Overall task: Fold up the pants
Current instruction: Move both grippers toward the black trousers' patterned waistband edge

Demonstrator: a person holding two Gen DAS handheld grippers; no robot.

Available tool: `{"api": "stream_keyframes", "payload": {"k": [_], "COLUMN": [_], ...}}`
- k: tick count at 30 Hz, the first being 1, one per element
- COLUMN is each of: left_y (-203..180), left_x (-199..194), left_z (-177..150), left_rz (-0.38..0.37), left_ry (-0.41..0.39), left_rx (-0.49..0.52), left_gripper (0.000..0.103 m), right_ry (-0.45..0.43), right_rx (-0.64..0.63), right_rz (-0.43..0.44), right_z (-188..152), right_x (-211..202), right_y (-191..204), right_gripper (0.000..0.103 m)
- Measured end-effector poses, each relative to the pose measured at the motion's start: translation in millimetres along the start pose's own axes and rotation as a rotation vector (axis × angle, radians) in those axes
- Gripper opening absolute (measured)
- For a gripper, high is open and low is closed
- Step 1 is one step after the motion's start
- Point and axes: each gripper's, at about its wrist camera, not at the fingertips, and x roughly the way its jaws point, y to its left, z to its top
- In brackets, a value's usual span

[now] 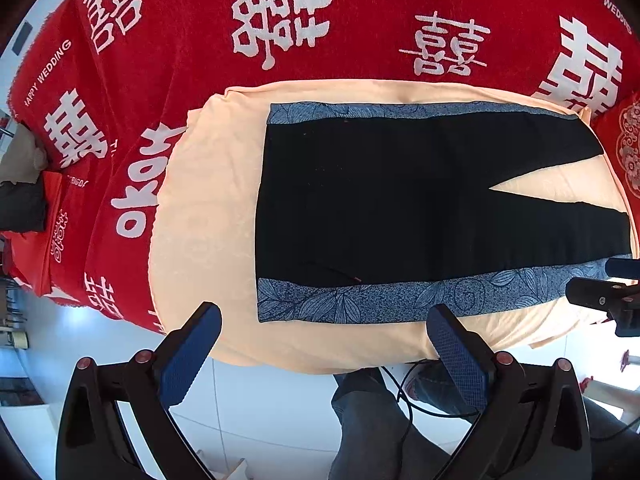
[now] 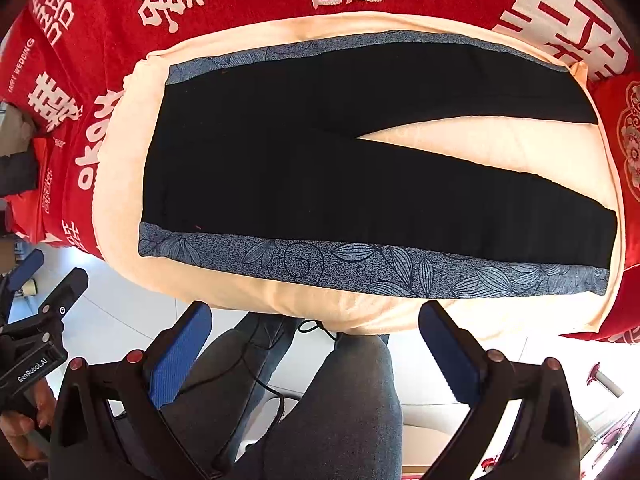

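We see the black pants (image 2: 320,168) spread flat on the peach sheet (image 2: 248,296), legs apart. Our right claw (image 2: 316,344) hangs wide open just off the sheet's near edge.

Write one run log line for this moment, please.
stage: before first fold | pants: flat, unfolded on peach cloth | left gripper: open, empty | right gripper: open, empty

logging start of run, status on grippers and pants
Left gripper open, empty. Right gripper open, empty. Pants flat, unfolded on peach cloth. Nothing in the way.
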Motion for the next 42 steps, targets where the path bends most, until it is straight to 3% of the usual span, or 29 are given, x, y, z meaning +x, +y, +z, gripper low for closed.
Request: {"api": "stream_keyframes", "payload": {"k": [29, 42], "left_y": [-1.8, -17.8], "left_x": [-10.2, -20.7], "left_z": [-1.9, -23.5], "left_rz": [0.019, 0.033], "left_ry": [-0.015, 0.001], "left_rx": [-0.039, -0.080], "left_gripper": [0.103, 0.103], "right_ry": [-0.060, -0.074], "right_rx": [-0.026, -0.082], "right_rz": [-0.003, -0.009], "right_z": [0.4, -15.6], "right_x": [-15.2, -20.0], "right_y": [-7.5, -16.8], "right_gripper": [0.103, 0.103]}}
